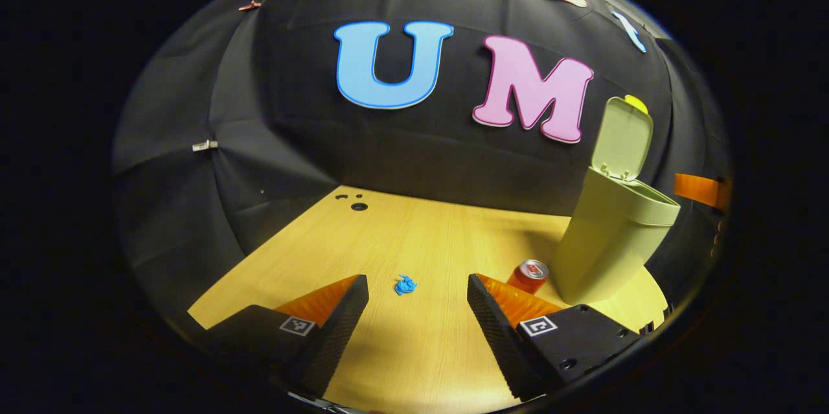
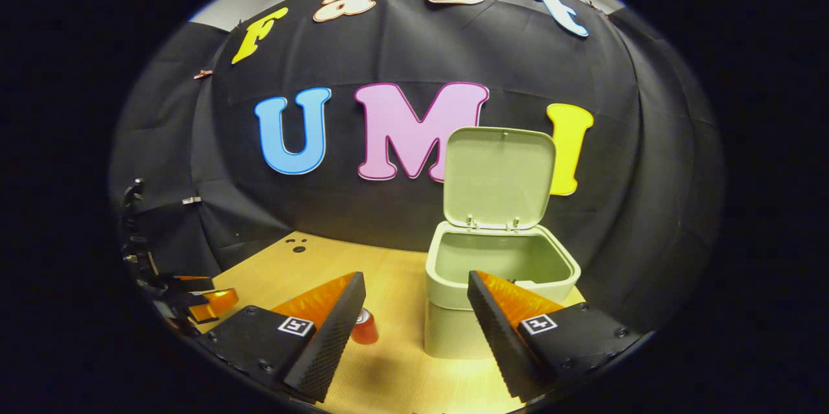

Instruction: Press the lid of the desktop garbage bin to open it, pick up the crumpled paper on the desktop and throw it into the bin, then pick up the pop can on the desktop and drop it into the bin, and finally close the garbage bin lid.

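Note:
A pale green desktop bin (image 1: 609, 239) stands at the right of the wooden table with its lid (image 1: 622, 138) swung up. A red pop can (image 1: 529, 275) stands just left of the bin's base. A small blue crumpled paper (image 1: 405, 285) lies on the table ahead of my left gripper (image 1: 418, 291), which is open and holds nothing. In the right gripper view the bin (image 2: 499, 278) is straight ahead, its lid (image 2: 499, 177) upright and the inside in view. My right gripper (image 2: 418, 291) hangs open before the bin, the can (image 2: 364, 326) beside its left finger.
The other gripper (image 2: 194, 300) shows at the far left edge of the right gripper view. Dark round holes (image 1: 358, 206) mark the table (image 1: 414, 239) near the back wall. Black cloth closes off the back and sides.

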The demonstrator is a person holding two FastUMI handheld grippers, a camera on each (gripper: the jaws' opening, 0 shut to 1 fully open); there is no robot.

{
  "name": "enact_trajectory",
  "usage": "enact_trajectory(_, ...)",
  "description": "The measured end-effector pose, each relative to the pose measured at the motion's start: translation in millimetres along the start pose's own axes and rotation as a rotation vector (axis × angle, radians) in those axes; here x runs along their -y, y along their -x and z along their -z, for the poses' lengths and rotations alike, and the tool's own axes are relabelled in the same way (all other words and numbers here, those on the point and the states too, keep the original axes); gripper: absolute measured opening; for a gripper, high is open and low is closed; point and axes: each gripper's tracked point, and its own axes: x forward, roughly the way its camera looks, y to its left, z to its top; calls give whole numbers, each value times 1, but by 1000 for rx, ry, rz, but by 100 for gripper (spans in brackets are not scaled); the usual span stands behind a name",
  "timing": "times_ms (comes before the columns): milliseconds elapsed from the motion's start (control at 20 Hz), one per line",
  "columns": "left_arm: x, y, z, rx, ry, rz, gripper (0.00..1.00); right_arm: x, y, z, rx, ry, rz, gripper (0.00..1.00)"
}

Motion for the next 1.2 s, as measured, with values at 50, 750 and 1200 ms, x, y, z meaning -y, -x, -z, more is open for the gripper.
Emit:
enact_trajectory(50,-4,-14,7,-23,6,-9,99,0,-1,3,-3,11,3,100)
enact_trajectory(750,-29,-172,79,-238,-60,-69,99,-9,-36,59,-124,88,-44,98)
enact_trajectory(1200,-28,-218,108,-282,-93,-118,92,-20,-38,89,-207,82,-83,98)
